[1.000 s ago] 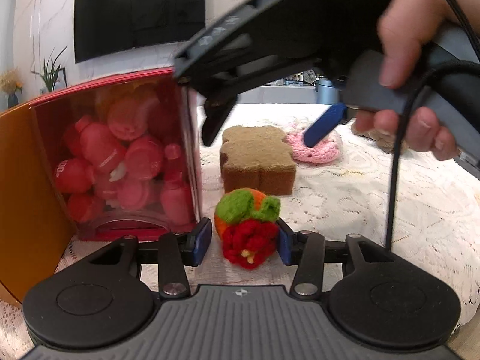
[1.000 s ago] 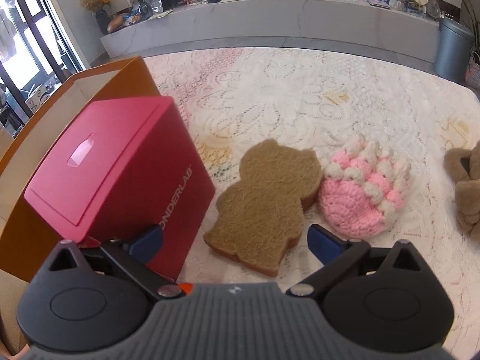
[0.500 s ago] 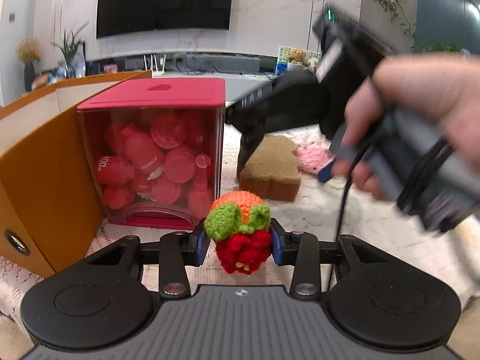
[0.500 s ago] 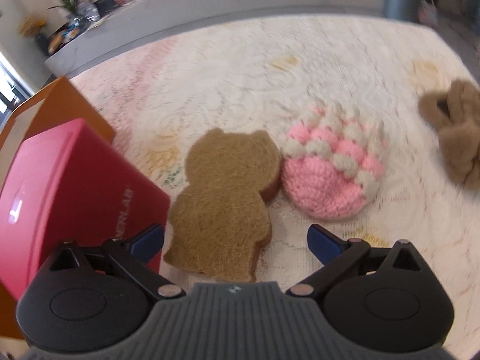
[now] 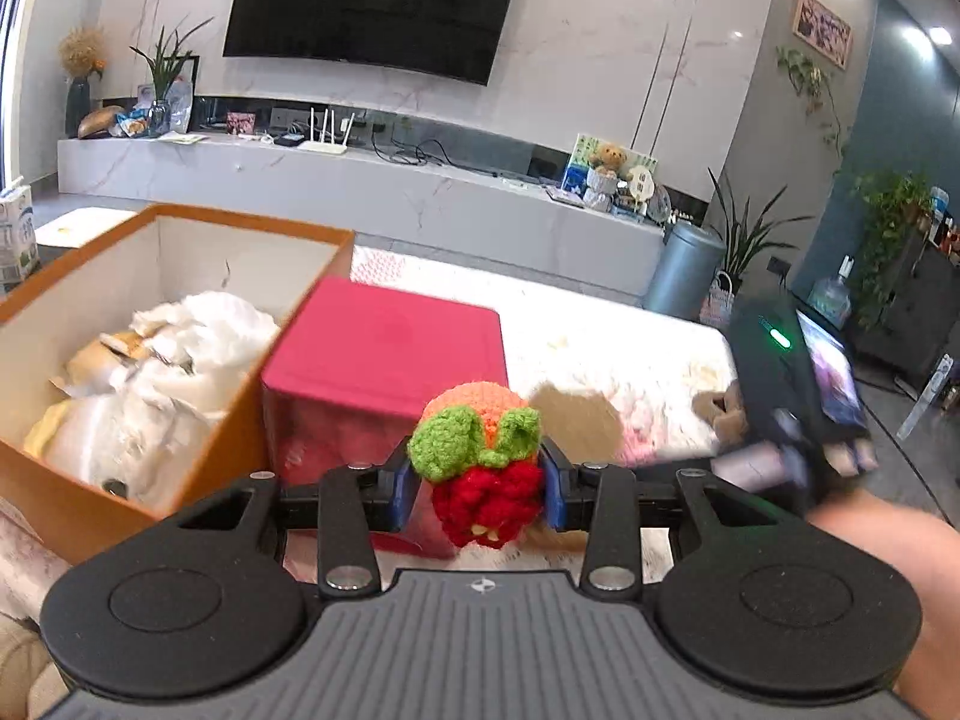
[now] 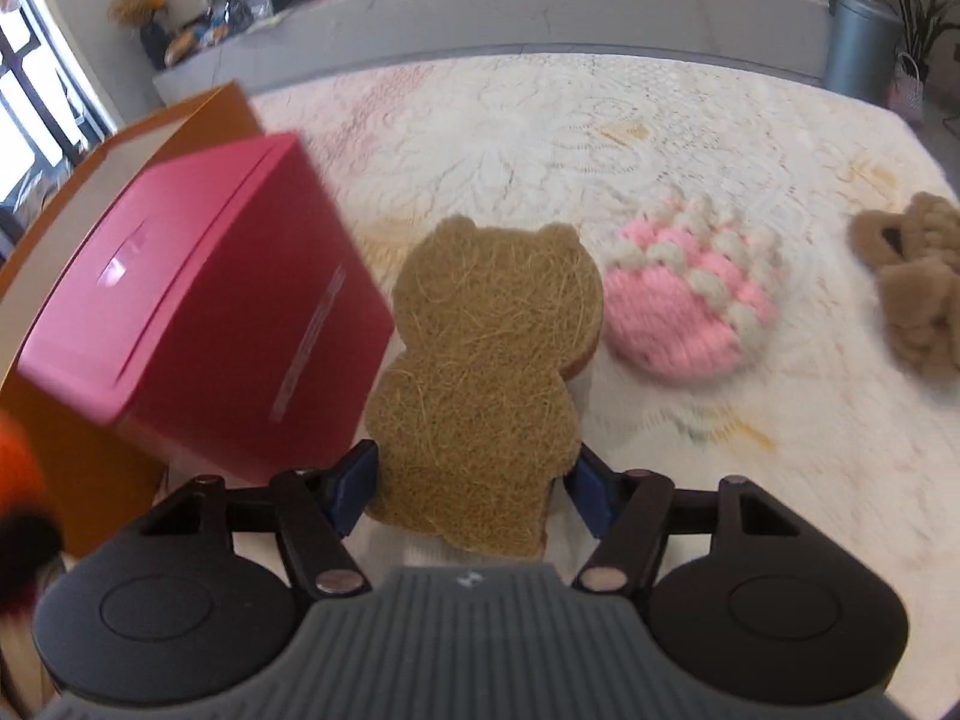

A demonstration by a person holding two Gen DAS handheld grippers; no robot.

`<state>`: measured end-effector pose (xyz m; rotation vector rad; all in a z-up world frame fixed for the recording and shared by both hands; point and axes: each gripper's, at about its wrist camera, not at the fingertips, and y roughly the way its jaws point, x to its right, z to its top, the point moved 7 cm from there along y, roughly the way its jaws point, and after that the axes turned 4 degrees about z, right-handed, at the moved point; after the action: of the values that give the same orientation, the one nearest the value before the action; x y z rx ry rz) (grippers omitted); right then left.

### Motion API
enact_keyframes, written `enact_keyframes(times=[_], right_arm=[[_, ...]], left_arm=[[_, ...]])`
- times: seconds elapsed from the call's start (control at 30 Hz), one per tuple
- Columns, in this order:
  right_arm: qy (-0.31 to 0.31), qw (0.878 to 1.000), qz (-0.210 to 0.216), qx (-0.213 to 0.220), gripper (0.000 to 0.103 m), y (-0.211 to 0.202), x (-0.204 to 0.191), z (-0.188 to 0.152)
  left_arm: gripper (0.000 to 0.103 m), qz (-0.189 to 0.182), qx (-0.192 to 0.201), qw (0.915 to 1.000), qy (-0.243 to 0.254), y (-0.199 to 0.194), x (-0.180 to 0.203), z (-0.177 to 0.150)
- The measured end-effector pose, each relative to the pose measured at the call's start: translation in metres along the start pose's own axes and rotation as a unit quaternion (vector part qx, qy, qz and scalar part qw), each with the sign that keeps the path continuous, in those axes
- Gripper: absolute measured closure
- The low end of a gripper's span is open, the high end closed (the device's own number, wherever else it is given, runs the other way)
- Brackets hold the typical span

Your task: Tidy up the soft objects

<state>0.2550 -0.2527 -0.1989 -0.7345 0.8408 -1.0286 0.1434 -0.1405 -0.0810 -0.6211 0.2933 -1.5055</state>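
Crocheted fruit toy (image 5: 480, 462): clamped in left gripper (image 5: 478, 492) jaws, lifted near orange box (image 5: 198, 420); next, drop inside. Right gripper (image 6: 474, 489) jaws closing around bear-shaped sponge (image 6: 480, 378); contact unclear.

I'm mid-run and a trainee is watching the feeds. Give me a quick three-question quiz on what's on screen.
1. True or false: the left tongs are clamped on a crochet toy with green leaves.
2. What lies next to the bear-shaped sponge, on the side away from the red box?
A. a pink crochet piece
B. a glass cup
C. a blue towel
3. What can be seen inside the orange box?

Key:
1. True
2. A
3. Crumpled white paper
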Motion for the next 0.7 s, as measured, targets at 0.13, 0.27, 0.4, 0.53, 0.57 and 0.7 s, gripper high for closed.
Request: enact_keyframes(times=[0.13, 0.27, 0.4, 0.53, 0.57, 0.7], right_arm=[[-0.051, 0.998, -0.021, -0.040, 0.036, -0.027, -0.007, -0.024], [-0.058, 0.997, -0.007, -0.052, 0.034, -0.032, -0.011, -0.043], [-0.068, 0.996, -0.029, -0.046, 0.025, -0.014, -0.012, -0.046], [-0.094, 0.995, -0.021, -0.029, 0.012, -0.002, -0.016, -0.049], [-0.097, 0.995, -0.022, -0.029, 0.012, 0.001, -0.015, -0.049], [-0.105, 0.993, -0.034, -0.030, 0.020, 0.006, -0.011, -0.049]], left_arm=[[0.058, -0.003, -0.002, 0.9999, -0.016, -0.001, -0.009, 0.004], [0.058, 0.002, -0.001, 0.9999, -0.011, -0.005, -0.010, 0.007], [0.058, 0.009, 0.003, 0.9999, -0.014, -0.005, -0.012, 0.007], [0.058, 0.018, 0.008, 0.9998, -0.003, -0.006, -0.006, 0.008], [0.058, 0.018, 0.008, 0.9998, -0.004, -0.007, -0.005, 0.007], [0.058, 0.018, 0.006, 0.9998, 0.007, -0.006, 0.001, 0.004]])
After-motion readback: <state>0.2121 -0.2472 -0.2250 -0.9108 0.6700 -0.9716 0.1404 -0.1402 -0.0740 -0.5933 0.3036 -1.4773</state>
